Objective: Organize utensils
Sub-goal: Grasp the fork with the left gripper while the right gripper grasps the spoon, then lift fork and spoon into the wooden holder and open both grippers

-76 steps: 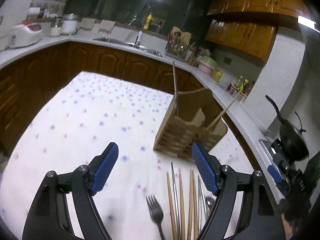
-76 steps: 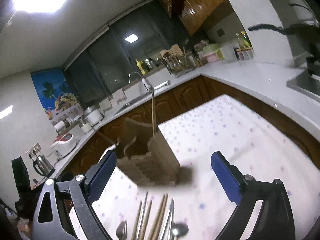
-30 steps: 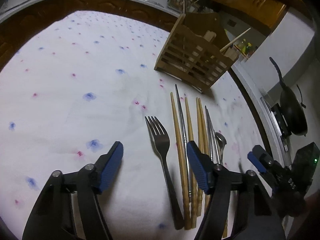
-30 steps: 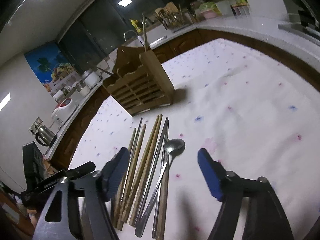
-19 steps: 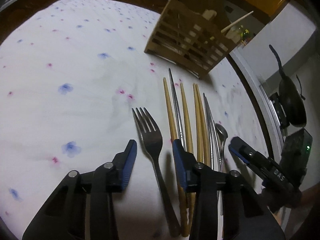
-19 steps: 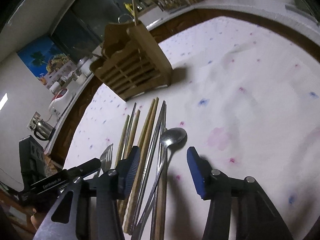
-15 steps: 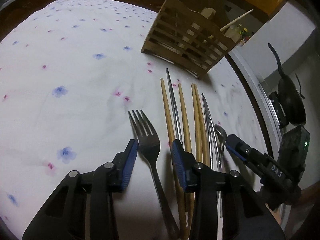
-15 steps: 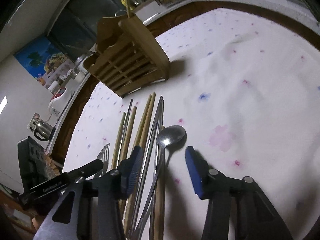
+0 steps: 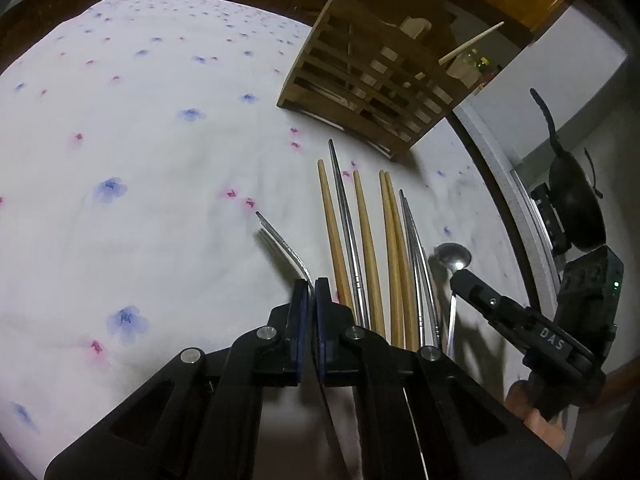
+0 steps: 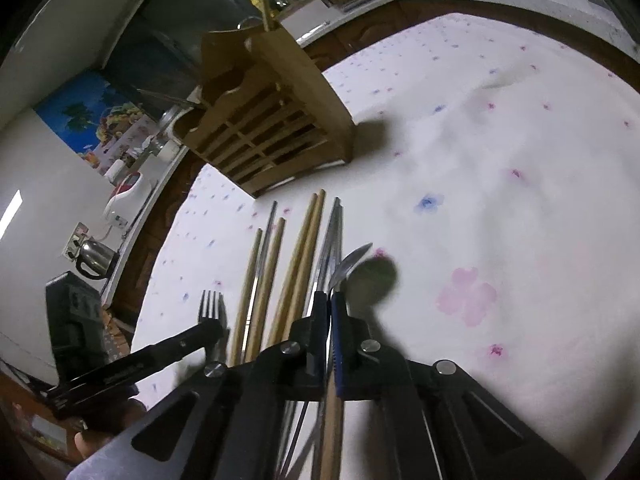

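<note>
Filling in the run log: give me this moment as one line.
left gripper: shut on fork | right gripper: shut on spoon | chopsticks: on cloth | wooden rack: beyond them

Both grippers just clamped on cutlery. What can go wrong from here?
1. The left gripper pinches the fork edge-on by its thin handle; it may twist or slip as it lifts.
2. The right gripper holds the spoon right against the metal chopsticks; lifting may drag them out of line.
3. Both grippers sit close together, so they may collide on the way to the wooden rack.
</note>
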`<state>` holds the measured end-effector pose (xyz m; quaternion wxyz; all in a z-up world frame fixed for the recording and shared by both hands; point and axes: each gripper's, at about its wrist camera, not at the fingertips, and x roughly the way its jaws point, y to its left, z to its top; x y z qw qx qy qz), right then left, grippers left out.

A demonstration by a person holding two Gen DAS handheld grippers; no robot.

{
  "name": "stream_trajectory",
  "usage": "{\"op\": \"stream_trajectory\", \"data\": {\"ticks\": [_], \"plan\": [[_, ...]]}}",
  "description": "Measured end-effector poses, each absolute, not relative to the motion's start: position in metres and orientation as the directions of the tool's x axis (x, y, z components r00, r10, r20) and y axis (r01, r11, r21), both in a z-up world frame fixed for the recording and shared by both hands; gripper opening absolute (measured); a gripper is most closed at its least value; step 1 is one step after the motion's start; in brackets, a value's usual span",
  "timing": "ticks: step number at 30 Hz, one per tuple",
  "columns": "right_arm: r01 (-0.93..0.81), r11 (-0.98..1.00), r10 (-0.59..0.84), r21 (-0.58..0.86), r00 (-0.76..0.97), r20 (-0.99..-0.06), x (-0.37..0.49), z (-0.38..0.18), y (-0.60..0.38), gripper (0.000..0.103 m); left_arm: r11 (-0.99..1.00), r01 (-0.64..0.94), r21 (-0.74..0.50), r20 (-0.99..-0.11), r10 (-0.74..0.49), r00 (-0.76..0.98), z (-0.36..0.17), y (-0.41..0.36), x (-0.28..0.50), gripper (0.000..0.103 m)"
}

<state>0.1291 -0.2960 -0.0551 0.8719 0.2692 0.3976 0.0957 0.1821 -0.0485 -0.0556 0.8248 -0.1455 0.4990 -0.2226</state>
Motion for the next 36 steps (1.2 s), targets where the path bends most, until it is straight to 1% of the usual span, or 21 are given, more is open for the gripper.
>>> {"op": "stream_trajectory", "data": {"ticks": [3, 11, 21, 26, 36], "plan": [[0.029, 0.837, 0.386, 0.547, 0.677, -0.627, 0.126, -0.047, -0.294, 0.002, 0.853, 0.226, -0.471, -0.742, -0.522, 0.421, -0.048, -0.045, 0.178, 0.002], [-0.010, 0.833, 0.385, 0.553, 0.728, -0.568, 0.115, -0.016, -0.296, 0.002, 0.834, 0.254, -0.490, -0.670, -0.547, 0.502, -0.005, -0.030, 0.162, 0.002], [-0.074, 0.873, 0.328, 0.482, 0.821, -0.468, 0.095, 0.037, -0.294, 0.002, 0.814, 0.294, -0.501, -0.573, -0.567, 0.591, 0.044, -0.016, 0.148, 0.002], [-0.081, 0.886, 0.304, 0.457, 0.845, -0.440, 0.093, 0.052, -0.295, 0.002, 0.821, 0.305, -0.483, -0.553, -0.556, 0.620, 0.055, -0.015, 0.146, 0.002], [-0.082, 0.905, 0.265, 0.418, 0.877, -0.401, 0.093, 0.067, -0.301, 0.002, 0.828, 0.299, -0.474, -0.541, -0.542, 0.643, 0.063, -0.013, 0.151, 0.002]]}}
